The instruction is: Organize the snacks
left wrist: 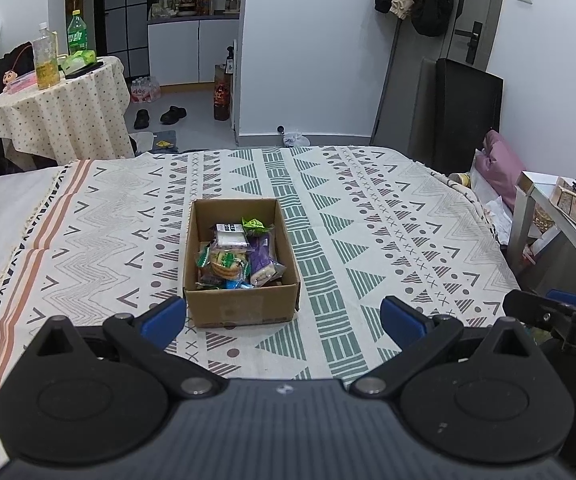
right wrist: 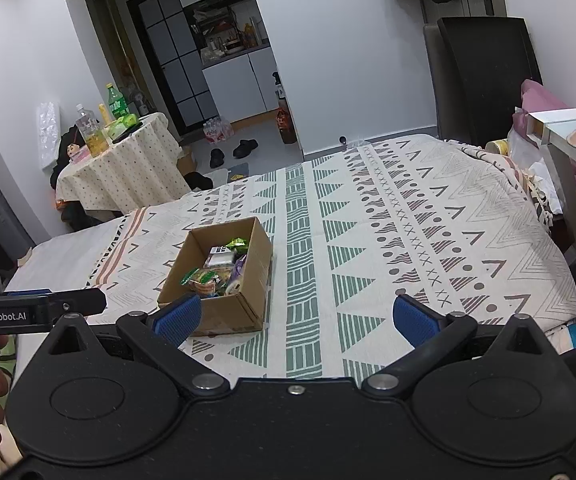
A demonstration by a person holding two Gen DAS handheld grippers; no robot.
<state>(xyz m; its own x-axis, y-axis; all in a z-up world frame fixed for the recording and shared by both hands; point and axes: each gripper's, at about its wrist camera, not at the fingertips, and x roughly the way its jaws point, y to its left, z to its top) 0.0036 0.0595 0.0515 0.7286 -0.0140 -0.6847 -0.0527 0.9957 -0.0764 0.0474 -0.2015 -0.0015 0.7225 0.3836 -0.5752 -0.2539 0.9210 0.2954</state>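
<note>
The cardboard box (left wrist: 241, 304) sits on the patterned cloth (left wrist: 367, 208) with the wrapped snacks (left wrist: 235, 258) heaped inside it. The left gripper (left wrist: 284, 320) and right gripper (right wrist: 295, 316) both hang short of the box's near wall, each with its 2 fingers spread wide and holding nothing. No snack lies outside the box, so this looks like the start or the end; any next move calls for reaching over the near wall to pinch 1 packet.

Open patterned cloth (left wrist: 367, 240) spreads wide at center and right of frame; 1 cardboard box (left wrist: 244, 308) stands center, apparently the only obstacle, its top open above packed snacks (left wrist: 236, 256).
</note>
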